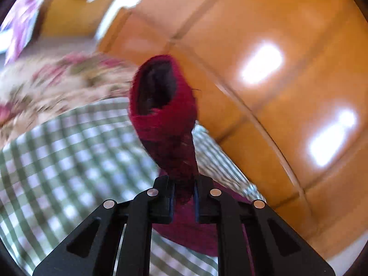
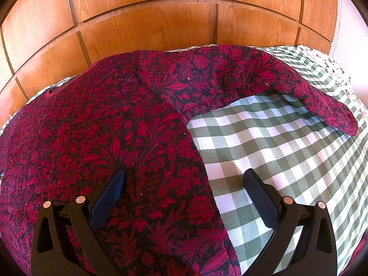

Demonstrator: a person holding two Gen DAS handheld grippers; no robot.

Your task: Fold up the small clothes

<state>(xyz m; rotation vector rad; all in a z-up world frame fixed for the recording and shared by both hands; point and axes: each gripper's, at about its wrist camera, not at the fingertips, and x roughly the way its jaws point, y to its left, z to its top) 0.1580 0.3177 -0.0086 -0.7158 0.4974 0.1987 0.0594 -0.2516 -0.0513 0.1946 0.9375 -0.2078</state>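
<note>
A dark red sweater with a floral pattern [image 2: 92,126] lies spread on a green and white checked cloth [image 2: 287,149]. One of its sleeves [image 2: 322,105] stretches out to the right across the checks. My right gripper [image 2: 185,177] hovers open over the sweater's right side edge, one finger above the knit and one above the cloth. In the left wrist view, my left gripper [image 1: 184,181] is shut on a red sleeve [image 1: 163,105] lifted off the checked cloth [image 1: 69,156]. Its open cuff points away from the camera. This view is blurred.
A glossy wooden panelled headboard or wall [image 2: 149,23] rises right behind the cloth and fills the right of the left wrist view as wooden panels [image 1: 253,46]. A pale floral fabric [image 1: 57,80] lies beyond the checked cloth, the same floral fabric [image 2: 333,64] at the far right.
</note>
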